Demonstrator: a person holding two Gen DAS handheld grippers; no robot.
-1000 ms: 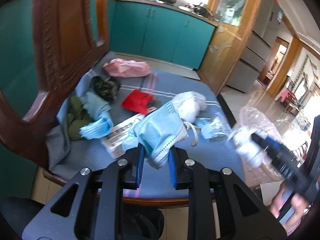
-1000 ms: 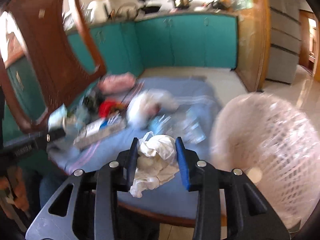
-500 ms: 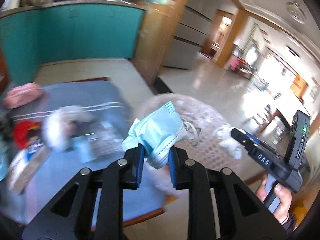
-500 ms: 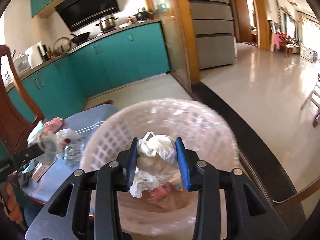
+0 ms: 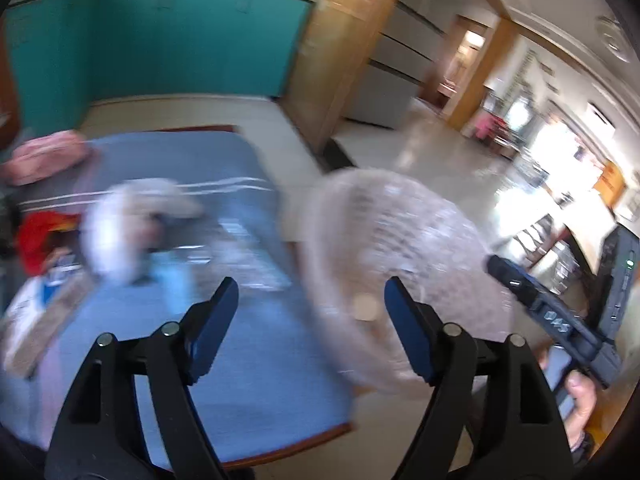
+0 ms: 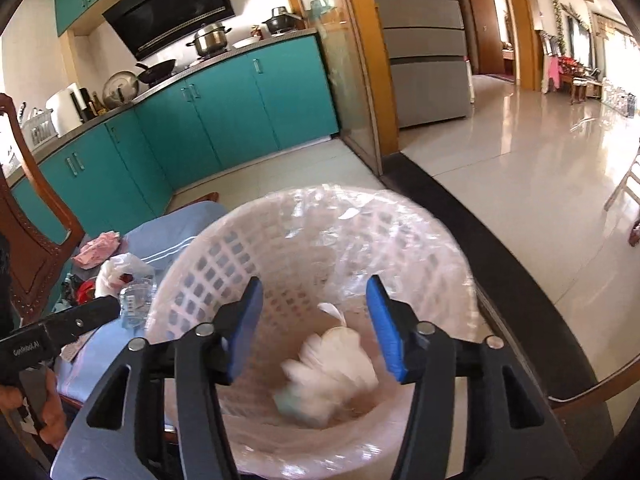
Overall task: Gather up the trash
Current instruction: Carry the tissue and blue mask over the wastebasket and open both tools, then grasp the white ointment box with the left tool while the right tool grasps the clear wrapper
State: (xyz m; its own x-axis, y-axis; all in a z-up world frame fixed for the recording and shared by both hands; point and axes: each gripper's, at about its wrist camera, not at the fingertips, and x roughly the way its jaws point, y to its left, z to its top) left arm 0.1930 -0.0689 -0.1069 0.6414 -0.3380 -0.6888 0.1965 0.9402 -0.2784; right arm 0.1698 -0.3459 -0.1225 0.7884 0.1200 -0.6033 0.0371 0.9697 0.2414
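The table [image 5: 240,344] still carries litter. Beside it the basket [image 6: 304,216] holds the tissue [image 6: 332,372]. Angled down over the basket, the right gripper [image 6: 316,320] has just been opening, empty. The left gripper [image 5: 312,308], near the table edge, likewise gapes empty.

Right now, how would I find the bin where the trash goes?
Find the table with the blue cloth, in front of the teal kitchen cabinets. At its near right corner stands a pale pink basket. It is the only round thing with lattice holes in its wall and a clear plastic liner, and white crumpled trash lies inside.
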